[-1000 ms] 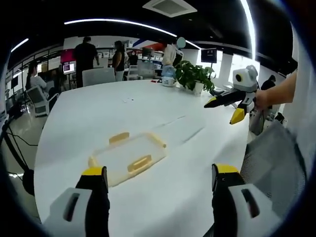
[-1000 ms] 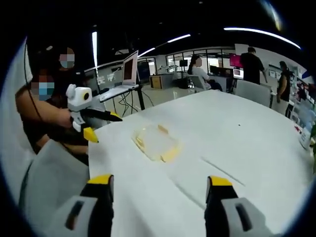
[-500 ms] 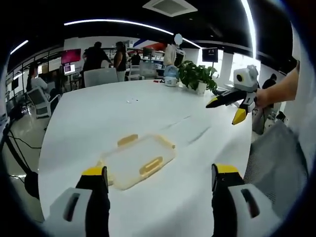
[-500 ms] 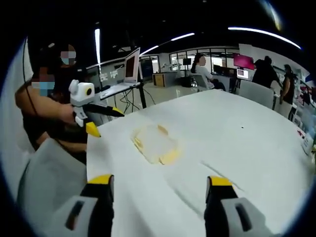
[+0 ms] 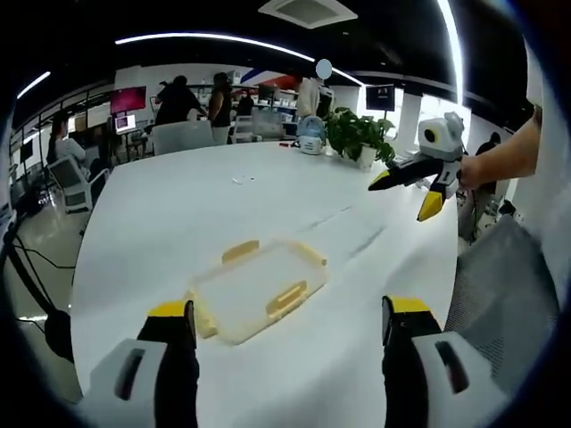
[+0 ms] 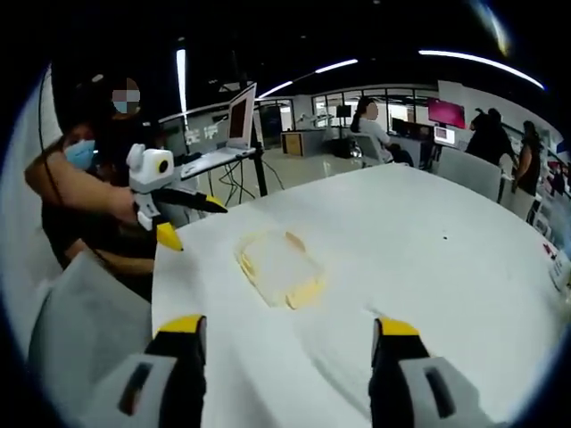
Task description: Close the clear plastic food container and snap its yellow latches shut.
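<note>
A flat clear plastic container [image 5: 254, 290] with yellow latches lies on the white table [image 5: 223, 209]; its lid looks down, the latches sticking out at the sides. It lies just ahead of my left gripper [image 5: 284, 323], whose jaws stand open above the table with nothing between them. The right gripper [image 5: 406, 189] hangs open in the air at the right, held by a hand. In the right gripper view the container [image 6: 279, 267] lies mid-table, ahead of my open right gripper [image 6: 285, 339]. The left gripper [image 6: 183, 218] hovers open at the table's left edge.
A potted plant [image 5: 354, 138] and a small white-blue object [image 5: 310, 144] stand at the table's far end. Office chairs, desks and several people stand beyond the table. A laptop on a stand [image 6: 234, 125] is past the table's left side.
Both views have shifted slightly with the hands; the container sits a little further right in the left gripper view. People in the background have walked. The container itself has not moved on the table.
</note>
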Demonstrator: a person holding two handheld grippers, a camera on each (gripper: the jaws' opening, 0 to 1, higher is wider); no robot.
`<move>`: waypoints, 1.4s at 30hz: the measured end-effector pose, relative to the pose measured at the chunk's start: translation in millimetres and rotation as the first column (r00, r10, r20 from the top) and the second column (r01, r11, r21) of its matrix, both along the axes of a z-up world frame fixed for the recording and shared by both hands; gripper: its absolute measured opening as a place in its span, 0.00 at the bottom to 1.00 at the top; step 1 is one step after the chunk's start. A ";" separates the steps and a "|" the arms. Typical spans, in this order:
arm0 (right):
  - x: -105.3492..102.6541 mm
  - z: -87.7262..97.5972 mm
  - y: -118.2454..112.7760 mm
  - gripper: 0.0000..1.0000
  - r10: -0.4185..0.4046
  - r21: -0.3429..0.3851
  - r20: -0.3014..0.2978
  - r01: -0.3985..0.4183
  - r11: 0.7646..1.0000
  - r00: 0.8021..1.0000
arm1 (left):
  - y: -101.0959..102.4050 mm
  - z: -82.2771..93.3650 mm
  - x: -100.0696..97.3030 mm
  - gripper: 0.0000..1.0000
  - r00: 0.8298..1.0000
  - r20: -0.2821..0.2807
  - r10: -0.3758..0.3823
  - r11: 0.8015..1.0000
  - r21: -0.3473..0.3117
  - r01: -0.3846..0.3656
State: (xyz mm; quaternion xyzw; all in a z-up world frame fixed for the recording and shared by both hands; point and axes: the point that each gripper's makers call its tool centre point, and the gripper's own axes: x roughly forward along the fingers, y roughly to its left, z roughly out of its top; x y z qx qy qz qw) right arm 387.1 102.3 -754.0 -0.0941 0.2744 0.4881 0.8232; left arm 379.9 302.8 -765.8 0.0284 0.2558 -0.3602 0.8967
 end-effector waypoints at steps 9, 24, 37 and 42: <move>11.6 -0.1 6.0 0.75 0.016 -0.008 0.007 -0.016 1.000 1.000 | 5.3 -5.4 8.9 0.84 1.000 -0.008 -0.015 1.000 0.014 0.015; 27.7 -7.6 15.1 0.74 0.025 -0.010 -0.003 -0.025 1.000 1.000 | 15.5 -13.1 27.3 0.83 1.000 -0.018 -0.014 1.000 0.026 0.015; 41.7 -9.5 35.5 0.73 0.052 -0.002 -0.001 -0.052 0.999 0.999 | 17.5 -17.0 38.5 0.83 0.999 -0.019 -0.038 0.998 0.046 0.039; 44.4 -10.5 38.7 0.73 0.076 -0.014 0.002 -0.076 0.997 0.997 | 19.4 -19.5 41.9 0.83 0.998 -0.021 -0.061 0.996 0.069 0.062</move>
